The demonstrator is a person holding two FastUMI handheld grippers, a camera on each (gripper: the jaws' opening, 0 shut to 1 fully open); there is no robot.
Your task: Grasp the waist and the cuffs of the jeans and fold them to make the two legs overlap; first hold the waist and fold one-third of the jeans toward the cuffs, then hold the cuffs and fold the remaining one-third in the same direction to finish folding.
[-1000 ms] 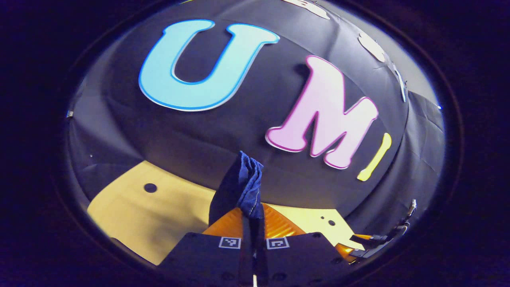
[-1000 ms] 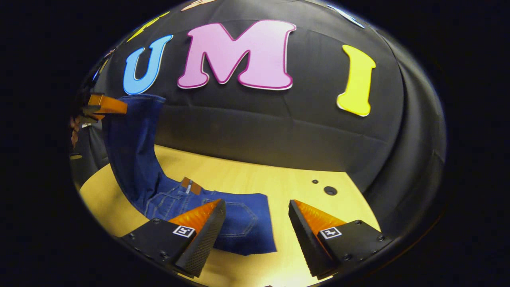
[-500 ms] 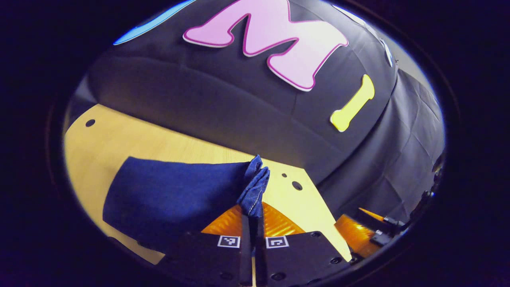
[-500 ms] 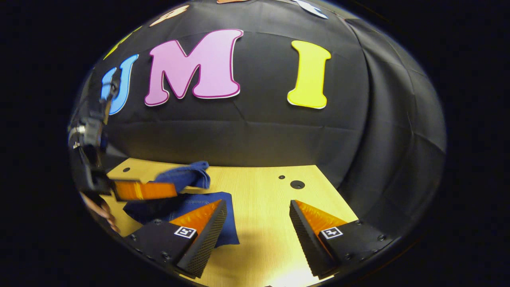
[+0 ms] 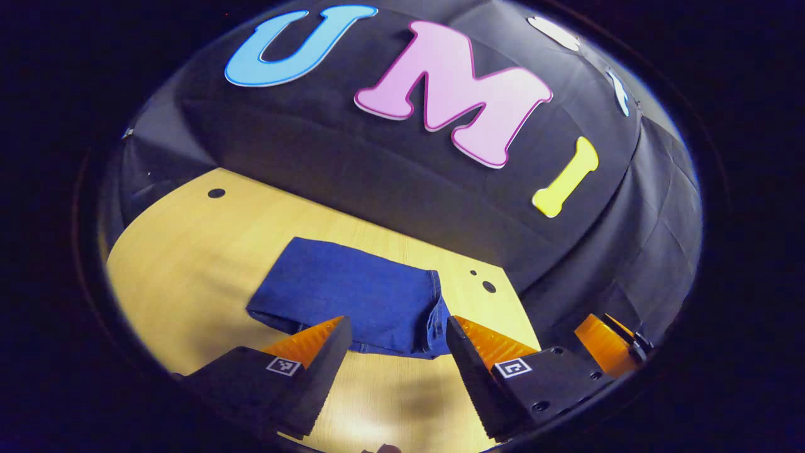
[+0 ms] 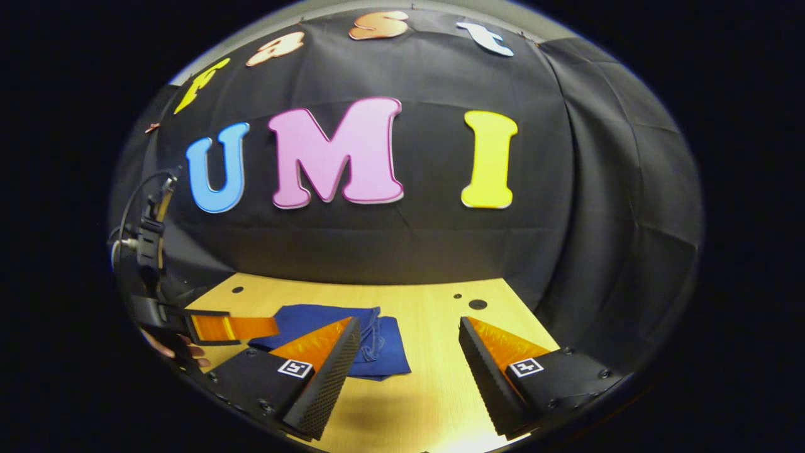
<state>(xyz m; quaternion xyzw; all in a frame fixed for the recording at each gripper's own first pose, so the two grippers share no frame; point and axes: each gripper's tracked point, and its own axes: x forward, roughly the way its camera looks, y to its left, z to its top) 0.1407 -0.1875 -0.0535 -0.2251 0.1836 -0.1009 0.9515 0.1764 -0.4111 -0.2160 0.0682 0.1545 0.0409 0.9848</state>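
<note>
A black cloth wall backs a pale wooden table (image 5: 188, 251) with small holes in it. The jeans (image 5: 352, 296) are seen lying mid-table as a compact folded packet, so the folding is judged finished. Nearer than the jeans, the left gripper (image 5: 396, 340) and right gripper (image 6: 409, 343) are held released, empty.

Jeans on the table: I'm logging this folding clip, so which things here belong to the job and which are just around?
Part of the job:
- jeans, folded into a flat packet
- left gripper, open, holding nothing
- right gripper, open, holding nothing

Just around:
- wooden table with small holes
- person's hand holding the left gripper
</note>
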